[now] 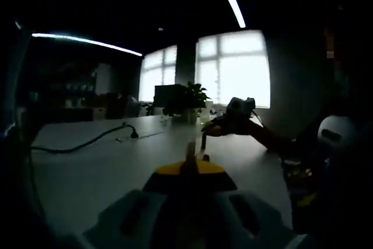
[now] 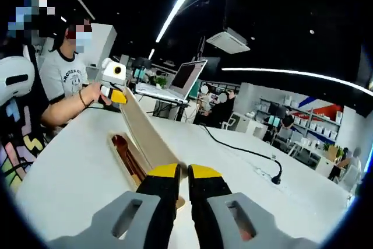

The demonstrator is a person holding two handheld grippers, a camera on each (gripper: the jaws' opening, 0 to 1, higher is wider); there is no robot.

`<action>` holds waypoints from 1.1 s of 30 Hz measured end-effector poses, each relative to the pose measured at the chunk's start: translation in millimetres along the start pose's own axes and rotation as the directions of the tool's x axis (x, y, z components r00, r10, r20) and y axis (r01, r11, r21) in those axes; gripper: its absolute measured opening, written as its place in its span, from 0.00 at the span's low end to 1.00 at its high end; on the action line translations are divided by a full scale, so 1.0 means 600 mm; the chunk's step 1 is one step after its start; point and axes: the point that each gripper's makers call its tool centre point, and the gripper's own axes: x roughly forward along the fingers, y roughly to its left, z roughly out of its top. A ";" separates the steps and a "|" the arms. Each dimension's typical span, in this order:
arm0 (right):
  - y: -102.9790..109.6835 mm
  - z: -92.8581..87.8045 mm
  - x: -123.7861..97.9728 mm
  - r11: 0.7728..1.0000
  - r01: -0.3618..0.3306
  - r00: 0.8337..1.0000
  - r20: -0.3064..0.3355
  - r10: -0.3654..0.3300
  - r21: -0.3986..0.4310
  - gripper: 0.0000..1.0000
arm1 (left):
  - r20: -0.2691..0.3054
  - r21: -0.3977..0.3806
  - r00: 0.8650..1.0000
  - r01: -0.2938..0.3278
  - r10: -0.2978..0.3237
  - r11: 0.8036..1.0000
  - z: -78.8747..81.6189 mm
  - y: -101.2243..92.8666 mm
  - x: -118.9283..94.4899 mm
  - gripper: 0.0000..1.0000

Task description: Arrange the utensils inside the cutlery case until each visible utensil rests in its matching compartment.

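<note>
A long wooden cutlery case [image 2: 119, 150] lies open on the white table [image 2: 64, 173], its reddish inside partly in shadow, so I cannot make out any utensils. Its flat wooden lid [image 2: 143, 129] slants up from the case. My left gripper [image 2: 116, 95] is shut on the lid's far raised end. In the left gripper view the lid [image 1: 190, 148] shows edge-on above the left gripper [image 1: 189, 167]. My right gripper [image 2: 187, 173] has its yellow-tipped jaws shut together at the case's near end, with the lid's lower end just to their left. The right gripper [image 1: 213, 126] also shows across the table.
A black cable [image 2: 245, 151] runs to a plug [image 2: 277, 179] on the table's right. A laptop [image 2: 186, 77] stands at the far edge. A person in a white shirt [image 2: 61, 74] sits at the left. A potted plant [image 1: 186, 100] and a cable [image 1: 87, 141] lie on the dim table.
</note>
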 end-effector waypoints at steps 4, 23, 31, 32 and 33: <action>0.000 -0.001 0.001 0.997 0.022 1.000 -0.015 -0.023 -0.074 0.03 | -0.072 0.086 0.997 -0.015 0.021 0.996 -0.023 0.004 0.006 0.05; -0.002 -0.003 -0.002 0.928 0.110 0.992 -0.024 -0.127 -0.356 0.03 | -0.229 0.082 0.970 -0.059 0.077 0.995 -0.075 0.019 0.012 0.11; 0.004 -0.018 0.006 0.899 0.098 0.989 -0.059 -0.136 -0.427 0.03 | -0.278 0.124 0.957 -0.047 0.081 0.991 -0.093 0.009 0.011 0.11; 0.004 -0.019 0.007 0.895 0.096 0.989 -0.062 -0.136 -0.437 0.03 | -0.278 0.129 0.957 -0.045 0.080 0.991 -0.093 0.008 0.011 0.11; 0.004 -0.022 0.008 0.887 0.093 0.988 -0.069 -0.139 -0.452 0.03 | -0.277 0.131 0.958 -0.043 0.078 0.990 -0.092 0.007 0.011 0.11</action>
